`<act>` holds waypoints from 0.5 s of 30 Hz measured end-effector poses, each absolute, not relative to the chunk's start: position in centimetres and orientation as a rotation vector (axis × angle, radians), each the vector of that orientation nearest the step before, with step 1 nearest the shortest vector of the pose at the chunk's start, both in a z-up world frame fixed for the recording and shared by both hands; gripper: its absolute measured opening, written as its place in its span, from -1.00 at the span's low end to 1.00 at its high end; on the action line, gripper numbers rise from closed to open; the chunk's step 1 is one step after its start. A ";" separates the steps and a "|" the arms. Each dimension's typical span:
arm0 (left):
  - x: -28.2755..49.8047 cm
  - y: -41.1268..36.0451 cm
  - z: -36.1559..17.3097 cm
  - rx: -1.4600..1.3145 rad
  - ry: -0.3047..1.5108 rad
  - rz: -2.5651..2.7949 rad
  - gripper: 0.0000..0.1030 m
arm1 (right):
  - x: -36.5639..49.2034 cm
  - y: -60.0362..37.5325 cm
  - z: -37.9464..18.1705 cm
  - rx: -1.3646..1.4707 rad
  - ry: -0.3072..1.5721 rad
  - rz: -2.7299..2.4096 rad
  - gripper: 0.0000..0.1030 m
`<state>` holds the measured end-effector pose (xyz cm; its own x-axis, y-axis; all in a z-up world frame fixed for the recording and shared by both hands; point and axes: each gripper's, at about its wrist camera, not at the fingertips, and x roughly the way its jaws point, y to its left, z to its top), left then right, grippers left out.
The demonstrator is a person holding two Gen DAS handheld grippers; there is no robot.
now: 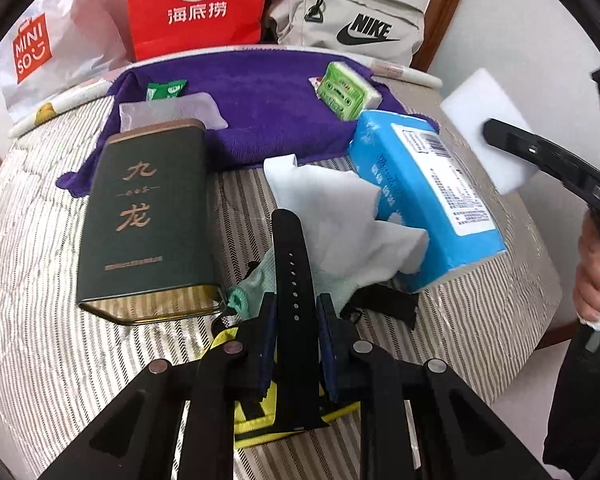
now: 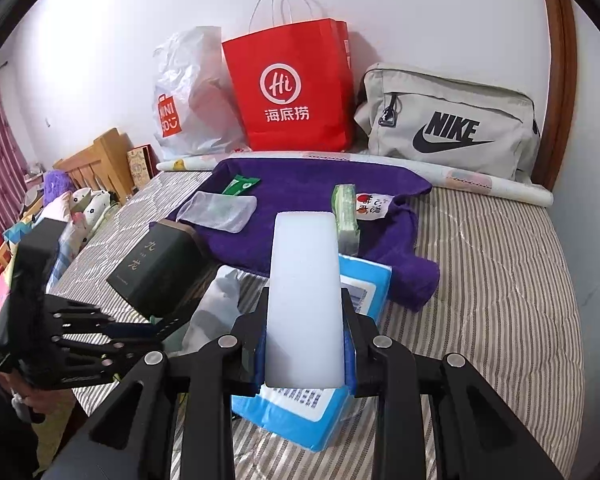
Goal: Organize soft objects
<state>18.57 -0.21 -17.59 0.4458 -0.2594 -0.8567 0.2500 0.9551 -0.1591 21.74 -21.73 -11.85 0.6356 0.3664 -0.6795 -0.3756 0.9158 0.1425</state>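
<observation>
1. Left gripper (image 1: 296, 312) clamps a black strap (image 1: 291, 264), which stands up between its fingers above the bed (image 1: 60, 344).
2. Right gripper (image 2: 305, 320) clamps a white sponge (image 2: 304, 280), held over the blue tissue pack (image 2: 364, 296).

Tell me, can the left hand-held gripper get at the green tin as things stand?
Probably not yet: the left hand-held gripper is already shut on a black strap. The green tin lies close beside it with nothing between, so the path looks free once the strap is released.

Three bags (image 2: 296, 88), two tissue packs (image 1: 424, 196), one tin (image 1: 148, 216), one sponge (image 2: 306, 300), one purple towel (image 2: 312, 192).
</observation>
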 end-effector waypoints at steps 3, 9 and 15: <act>17.9 0.3 -17.1 -0.023 1.046 -0.327 -0.64 | 22.3 -21.8 -11.9 -0.008 0.778 0.421 -0.43; 16.8 1.6 -16.3 -0.054 1.024 -0.329 -0.64 | 23.7 -21.5 -11.8 -0.020 0.787 0.411 -0.43; 16.0 2.7 -15.6 -0.082 1.002 -0.325 -0.64 | 25.4 -21.2 -11.8 -0.020 0.795 0.397 -0.43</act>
<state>16.00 2.69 -15.57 0.4948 -0.3051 -0.8137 0.2302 0.9489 -0.2158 25.38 -21.24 -11.85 0.6301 0.3394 -0.6984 -0.3547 0.9259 0.1300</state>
